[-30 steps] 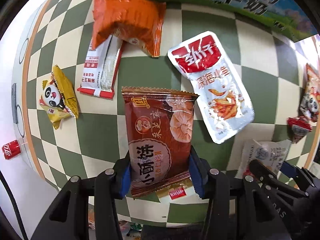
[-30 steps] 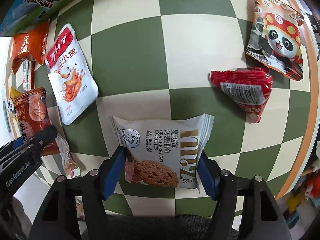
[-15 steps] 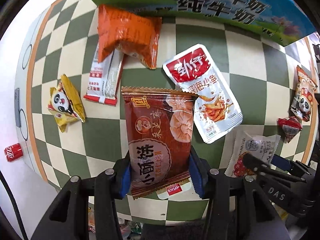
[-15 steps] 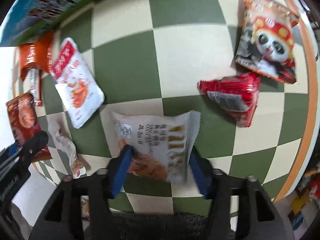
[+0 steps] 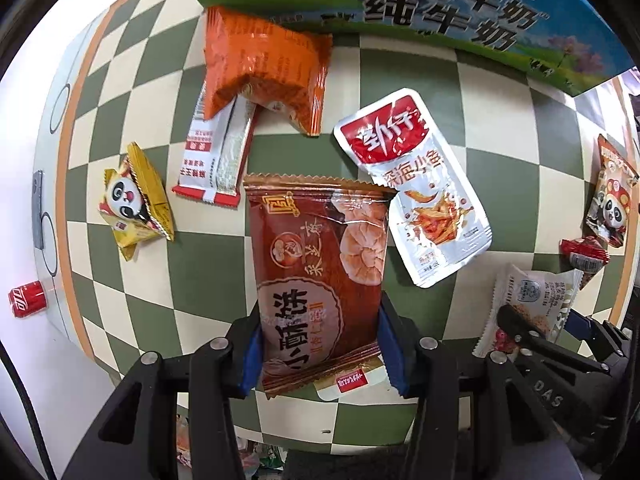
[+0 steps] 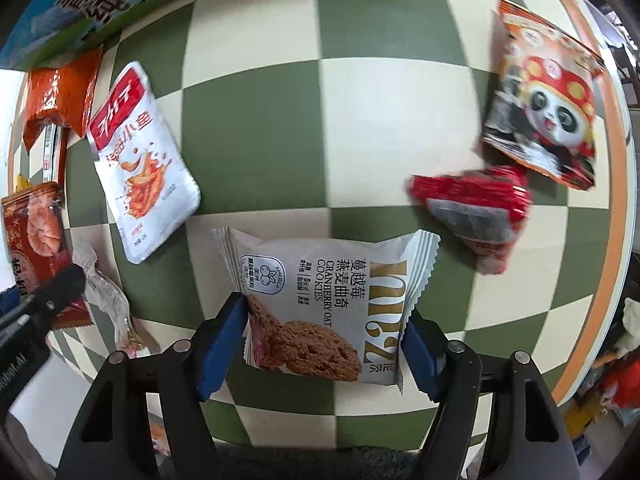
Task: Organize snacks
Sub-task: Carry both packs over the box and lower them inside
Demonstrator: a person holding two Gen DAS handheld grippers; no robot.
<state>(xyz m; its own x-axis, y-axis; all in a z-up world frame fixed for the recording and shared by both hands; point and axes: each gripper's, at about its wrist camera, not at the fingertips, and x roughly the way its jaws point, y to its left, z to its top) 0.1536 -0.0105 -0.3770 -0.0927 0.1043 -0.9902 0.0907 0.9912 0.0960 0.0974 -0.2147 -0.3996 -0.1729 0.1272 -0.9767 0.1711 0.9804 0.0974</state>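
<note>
Left gripper (image 5: 320,344) pointing straight down, I'm clamping the brown pastry packet (image 5: 320,268), right gripper (image 6: 322,336) tilting steeply downward, jaws opening around the cookie packet (image 6: 324,300), just right of the brown packet on the checkered table (image 6: 380,100).

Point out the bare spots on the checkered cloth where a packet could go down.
Widest bare patch: between the white fish pouch, the panda bag and the cookie packet. A smaller one lies between the yellow panda packet and the brown pastry packet. The orange packet corner is crowded.
</note>
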